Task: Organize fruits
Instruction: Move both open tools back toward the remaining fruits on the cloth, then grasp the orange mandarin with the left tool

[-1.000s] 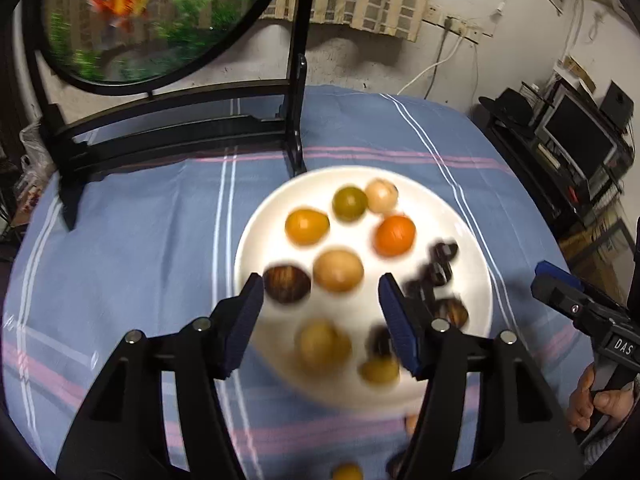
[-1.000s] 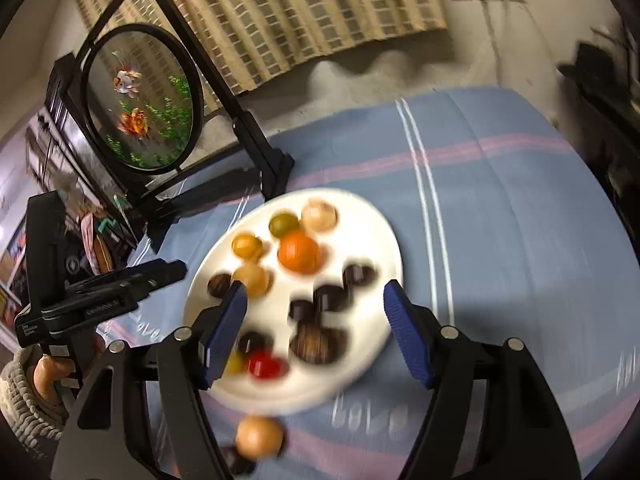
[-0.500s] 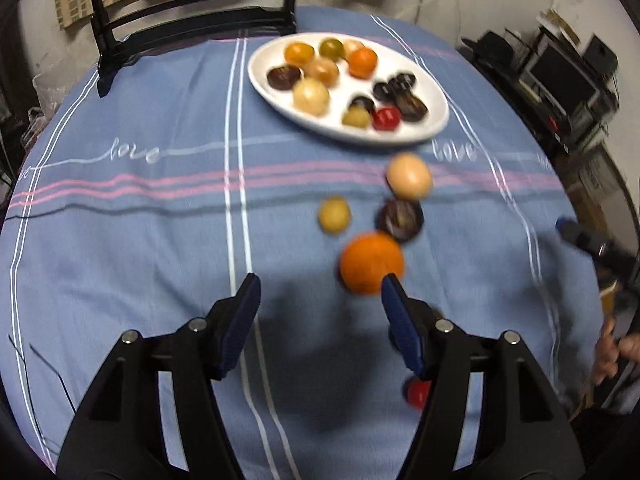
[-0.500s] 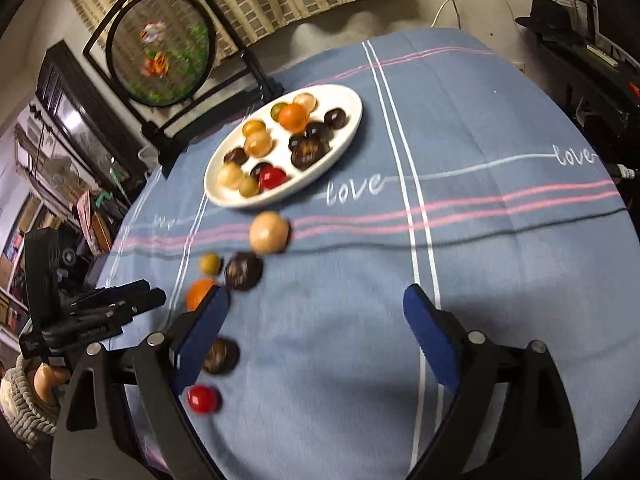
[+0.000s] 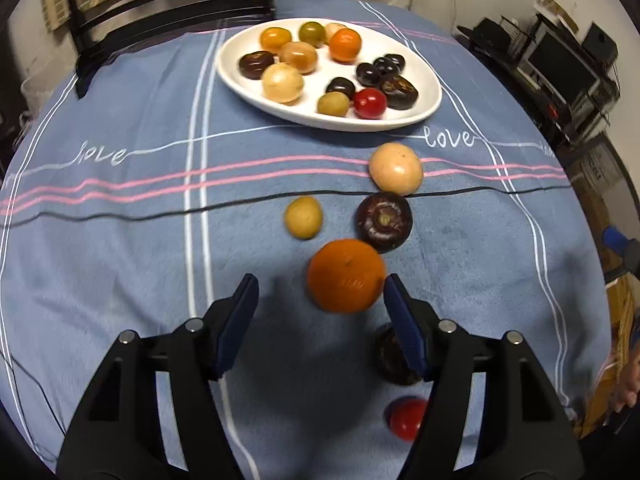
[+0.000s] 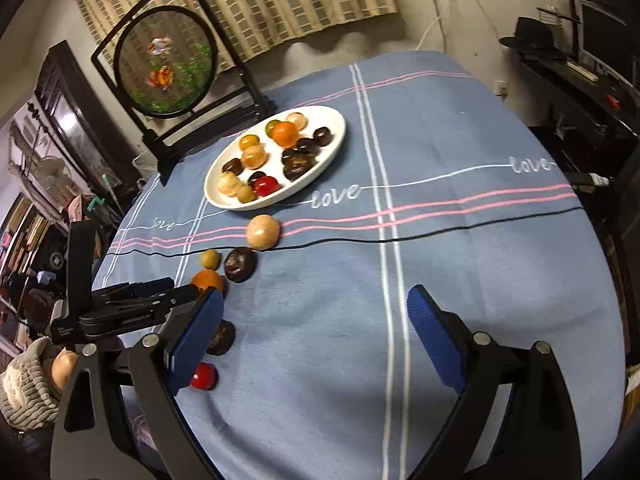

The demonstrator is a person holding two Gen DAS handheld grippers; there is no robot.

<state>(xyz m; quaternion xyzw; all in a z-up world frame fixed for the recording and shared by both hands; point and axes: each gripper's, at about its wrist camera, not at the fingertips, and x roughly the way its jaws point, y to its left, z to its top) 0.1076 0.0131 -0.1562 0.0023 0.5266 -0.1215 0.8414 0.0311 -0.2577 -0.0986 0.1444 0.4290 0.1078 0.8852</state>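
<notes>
Orange (image 5: 346, 275) sits on cloth just ahead of left gripper (image 5: 320, 300), nearer its right pad, fingers spread w/ nothing pinched; right gripper (image 6: 314, 316), just widened & empty, is farther off.

dark fruit (image 5: 390, 354) half behind claw finger, red fruit (image 5: 406, 418) partly hidden

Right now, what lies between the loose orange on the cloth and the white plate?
In the left wrist view, a small yellow-green fruit and a dark purple fruit lie between the orange and the plate.
</notes>
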